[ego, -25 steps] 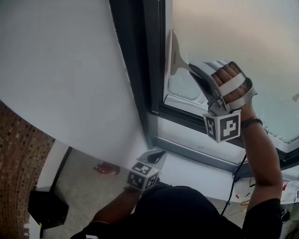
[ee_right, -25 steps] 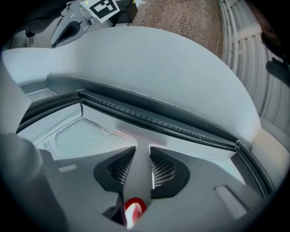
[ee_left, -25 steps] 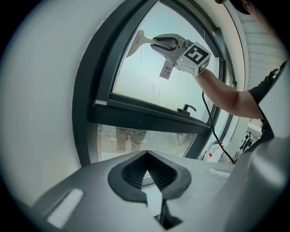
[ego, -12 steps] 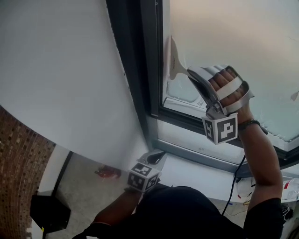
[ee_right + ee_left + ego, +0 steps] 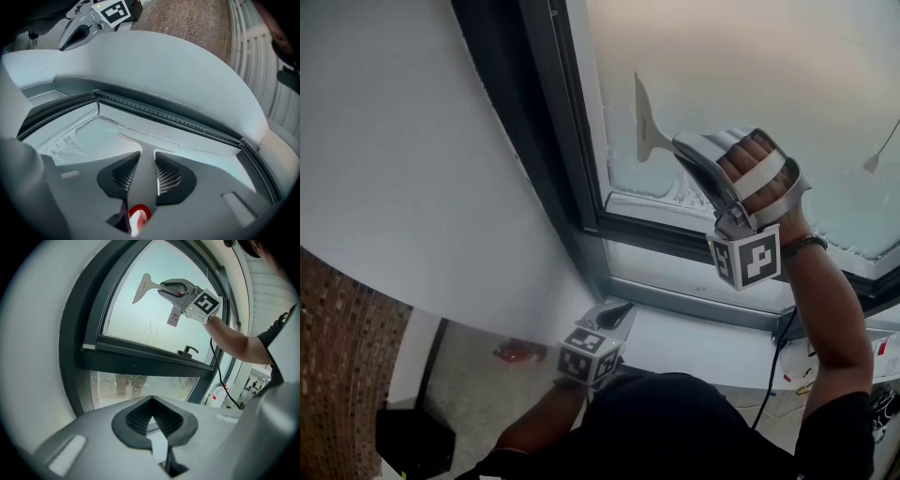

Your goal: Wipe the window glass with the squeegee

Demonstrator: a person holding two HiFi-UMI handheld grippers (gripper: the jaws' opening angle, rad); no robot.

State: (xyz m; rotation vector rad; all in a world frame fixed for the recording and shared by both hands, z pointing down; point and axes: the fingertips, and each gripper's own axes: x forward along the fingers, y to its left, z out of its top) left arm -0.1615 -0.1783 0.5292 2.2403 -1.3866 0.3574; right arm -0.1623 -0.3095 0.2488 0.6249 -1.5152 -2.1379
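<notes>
Window glass (image 5: 750, 84): frosted, smeared along its lower edge. Your right gripper (image 5: 682, 145) is clamped on the squeegee (image 5: 649, 127) handle, blade against the glass at its left side. Your left gripper (image 5: 614, 314) hangs low, jaws together, holding nothing.

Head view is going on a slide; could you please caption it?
Right gripper holds the squeegee to the window glass; left gripper rests shut below.
</notes>
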